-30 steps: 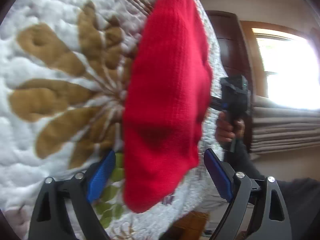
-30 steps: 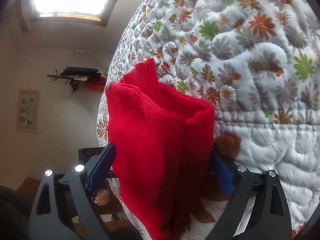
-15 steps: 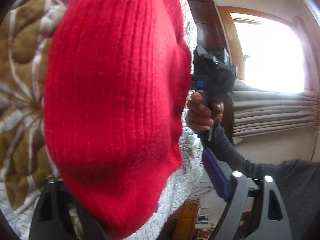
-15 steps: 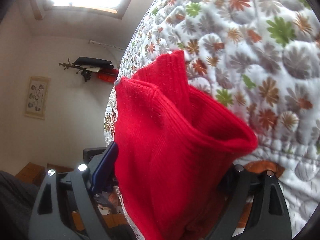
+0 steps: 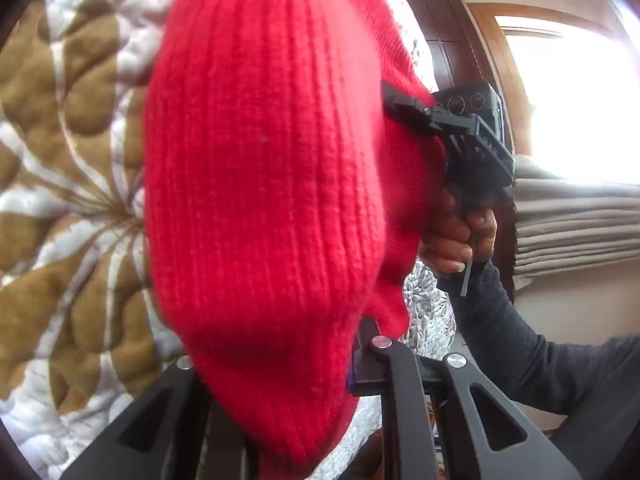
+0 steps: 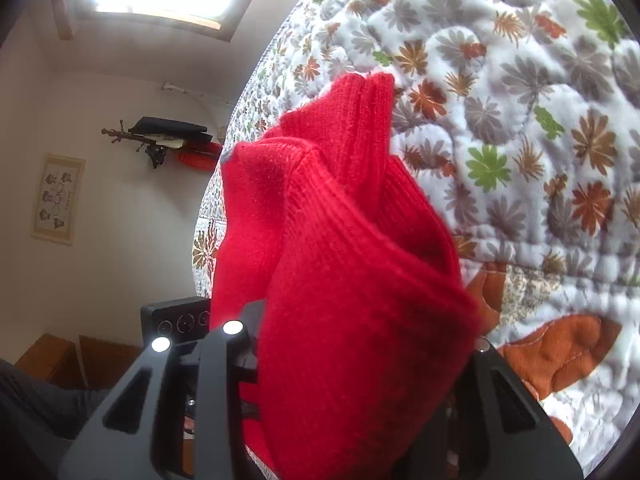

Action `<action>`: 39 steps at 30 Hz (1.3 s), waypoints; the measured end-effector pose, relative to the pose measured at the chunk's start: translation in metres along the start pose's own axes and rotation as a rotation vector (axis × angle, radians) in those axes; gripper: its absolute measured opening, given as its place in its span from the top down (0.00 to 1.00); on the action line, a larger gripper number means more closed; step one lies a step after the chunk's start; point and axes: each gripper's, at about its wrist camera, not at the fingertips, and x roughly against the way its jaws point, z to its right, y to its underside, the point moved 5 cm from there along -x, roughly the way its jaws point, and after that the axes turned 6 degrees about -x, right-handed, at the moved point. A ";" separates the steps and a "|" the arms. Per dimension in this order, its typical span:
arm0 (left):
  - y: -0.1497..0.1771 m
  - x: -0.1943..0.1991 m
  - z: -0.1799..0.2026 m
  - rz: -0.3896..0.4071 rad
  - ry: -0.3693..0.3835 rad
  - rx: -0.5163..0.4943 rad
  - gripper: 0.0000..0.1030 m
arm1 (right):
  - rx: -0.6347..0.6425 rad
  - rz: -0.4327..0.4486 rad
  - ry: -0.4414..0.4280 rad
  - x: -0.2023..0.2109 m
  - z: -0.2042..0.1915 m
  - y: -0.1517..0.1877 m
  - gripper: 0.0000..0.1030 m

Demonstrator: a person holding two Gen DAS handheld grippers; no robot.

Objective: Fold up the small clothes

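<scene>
A red knit garment (image 5: 264,184) fills the middle of the left wrist view, lifted off the flowered quilt (image 5: 72,160). My left gripper (image 5: 280,360) is shut on its lower end, the pads buried in the knit. At the garment's right edge the black body of the right gripper (image 5: 476,140) is held by a hand (image 5: 452,240). In the right wrist view the same garment (image 6: 352,280) bunches up between the narrowed fingers of my right gripper (image 6: 356,340), which is shut on it. Its far folds still rest on the quilt (image 6: 520,100).
A dark sleeve (image 5: 520,352) reaches in from the right. Behind it are a wooden door (image 5: 444,40), a bright window (image 5: 580,100) and grey folded fabric (image 5: 576,232). A wall shelf (image 6: 168,132) and a framed picture (image 6: 58,200) lie past the bed's edge.
Both grippers moved onto the red garment and their fingers closed from wide open to pinching it. The garment now bunches and lifts off the quilt. The right gripper came closer to the left one.
</scene>
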 end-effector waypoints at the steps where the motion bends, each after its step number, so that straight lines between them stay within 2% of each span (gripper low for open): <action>1: 0.001 0.003 0.003 0.004 0.002 -0.003 0.85 | 0.003 0.005 0.004 0.001 -0.003 0.001 0.66; 7: 0.003 0.033 0.000 0.035 -0.006 -0.010 0.86 | 0.028 0.007 0.010 -0.005 -0.030 0.009 0.67; 11: 0.012 0.056 -0.006 0.048 -0.024 0.001 0.86 | 0.048 -0.022 0.006 -0.029 -0.050 0.018 0.67; 15: 0.043 0.097 -0.027 0.088 -0.064 0.042 0.86 | 0.074 -0.085 -0.018 -0.077 -0.078 0.030 0.67; 22: 0.113 0.169 -0.053 0.230 -0.108 0.174 0.86 | 0.194 -0.239 -0.050 -0.179 -0.145 0.062 0.67; 24: 0.132 0.180 -0.060 0.262 -0.123 0.208 0.86 | 0.236 -0.284 -0.050 -0.203 -0.160 0.073 0.67; 27: 0.148 0.173 -0.070 0.285 -0.141 0.262 0.85 | 0.265 -0.331 -0.033 -0.229 -0.166 0.084 0.64; 29: 0.151 0.166 -0.085 0.282 -0.163 0.280 0.81 | 0.254 -0.329 0.006 -0.234 -0.157 0.085 0.57; 31: 0.148 0.160 -0.093 0.281 -0.157 0.289 0.69 | 0.210 -0.307 0.011 -0.221 -0.148 0.080 0.46; 32: 0.147 0.158 -0.092 0.281 -0.145 0.291 0.67 | 0.194 -0.289 0.013 -0.209 -0.145 0.078 0.37; 33: 0.145 0.157 -0.090 0.285 -0.123 0.292 0.59 | 0.183 -0.260 0.023 -0.194 -0.142 0.074 0.29; 34: 0.143 0.156 -0.087 0.290 -0.108 0.290 0.50 | 0.170 -0.230 0.033 -0.178 -0.138 0.072 0.28; 35: 0.144 0.158 -0.084 0.296 -0.109 0.289 0.47 | 0.156 -0.204 0.052 -0.162 -0.133 0.069 0.26; 37: 0.150 0.168 -0.082 0.301 -0.145 0.298 0.36 | 0.130 -0.167 0.072 -0.135 -0.126 0.066 0.29; 39: 0.156 0.187 -0.082 0.332 -0.196 0.316 0.30 | 0.114 -0.150 0.058 -0.123 -0.131 0.070 0.35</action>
